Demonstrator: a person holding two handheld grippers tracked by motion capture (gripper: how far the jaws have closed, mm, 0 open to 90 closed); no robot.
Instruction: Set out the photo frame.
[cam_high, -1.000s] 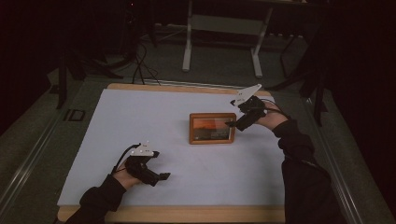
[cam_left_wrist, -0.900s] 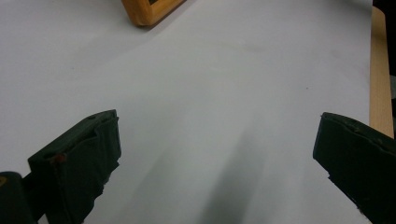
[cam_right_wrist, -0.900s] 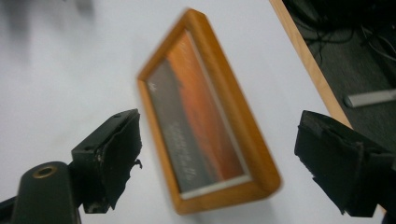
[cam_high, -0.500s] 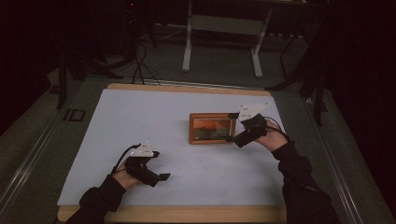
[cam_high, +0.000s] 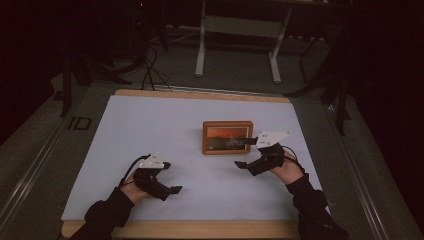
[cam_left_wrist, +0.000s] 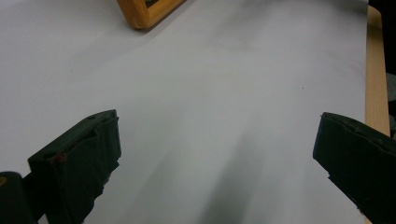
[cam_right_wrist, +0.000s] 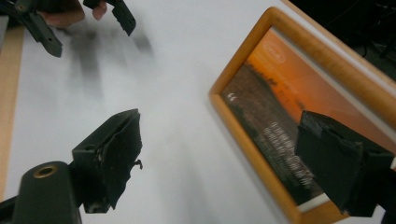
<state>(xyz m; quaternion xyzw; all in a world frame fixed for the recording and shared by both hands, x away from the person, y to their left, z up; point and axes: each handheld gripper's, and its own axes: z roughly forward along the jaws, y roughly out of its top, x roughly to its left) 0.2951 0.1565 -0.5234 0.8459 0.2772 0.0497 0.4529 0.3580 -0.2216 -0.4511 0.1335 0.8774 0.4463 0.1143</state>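
Because its two black jaws stand far apart, the right gripper (cam_high: 246, 153) is wide open and holds nothing. In the right gripper view, one jaw hangs over the picture frame (cam_right_wrist: 299, 116) and the other jaw hangs over the white sheet (cam_right_wrist: 163, 70) next to the frame's edge. So the frame's near side sits between the two jaws, but I cannot tell if a jaw touches it yet.

This is new. A second ago the right gripper was up at the far right corner of the frame. Half a second ago it was beside the frame's right edge. Now it has slid down toward the person, to the frame's near right corner. The frame itself has not moved at all. It lies flat on the white sheet, a bit right of the middle of the table (cam_high: 200, 95), with its orange sunset picture facing up.

I think this means the right gripper is lining up to pinch the wooden rim, and the grab has not happened yet. Next it would need to come down and squeeze shut on the rim.

The left gripper (cam_high: 169, 179) is wide open too and holds nothing. It has stayed in its spot near the front left of the sheet, well apart from the frame, resting low over the bare sheet.
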